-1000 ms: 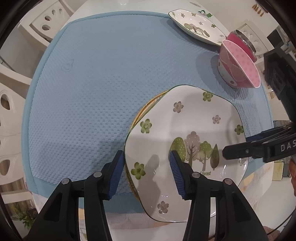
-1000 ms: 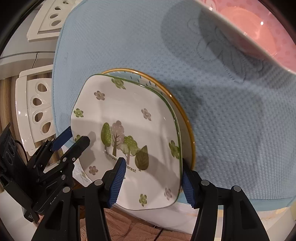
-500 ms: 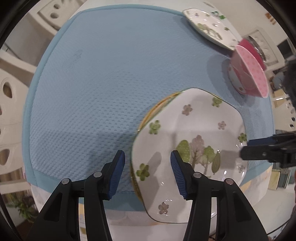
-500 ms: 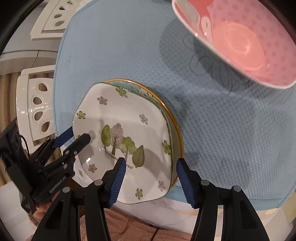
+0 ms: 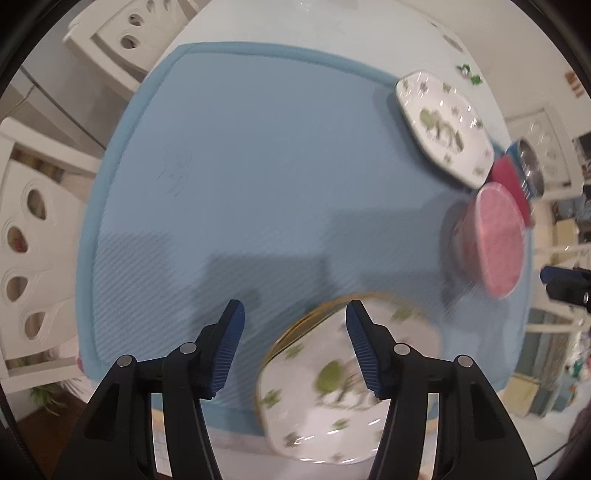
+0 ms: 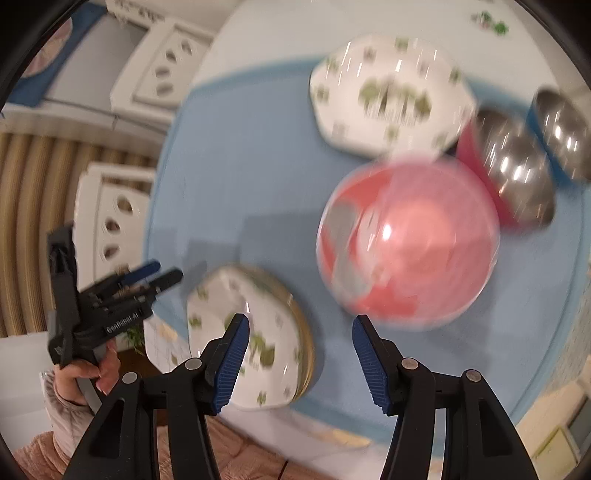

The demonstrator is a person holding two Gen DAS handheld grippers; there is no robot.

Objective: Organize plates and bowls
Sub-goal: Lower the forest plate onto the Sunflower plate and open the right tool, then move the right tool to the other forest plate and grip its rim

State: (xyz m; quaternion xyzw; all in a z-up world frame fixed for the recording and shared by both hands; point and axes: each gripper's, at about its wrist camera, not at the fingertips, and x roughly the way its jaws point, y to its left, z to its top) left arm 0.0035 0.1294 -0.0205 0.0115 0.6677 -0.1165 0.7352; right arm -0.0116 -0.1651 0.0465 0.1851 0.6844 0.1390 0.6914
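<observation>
Right wrist: pink bowl [image 6: 410, 240] mouth-up.

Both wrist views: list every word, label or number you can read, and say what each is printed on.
"GenRobot.AI", roughly; small white lettering on the left gripper, seen from the right wrist.
Lettering under the trees on the near square plate: too blurred to read.
Far square plate: print too small to read.

You have a blue textured mat [image 5: 258, 177] spread over a white table [image 5: 332, 26], its raised border running along the far and left edges. White chairs with leaf-shaped cutouts [image 5: 26, 240] stand close against the table on the left, one more [image 5: 122, 37] at the far corner. A small potted plant [image 5: 48, 397] sits on the floor below the near-left edge, partly blurred.
</observation>
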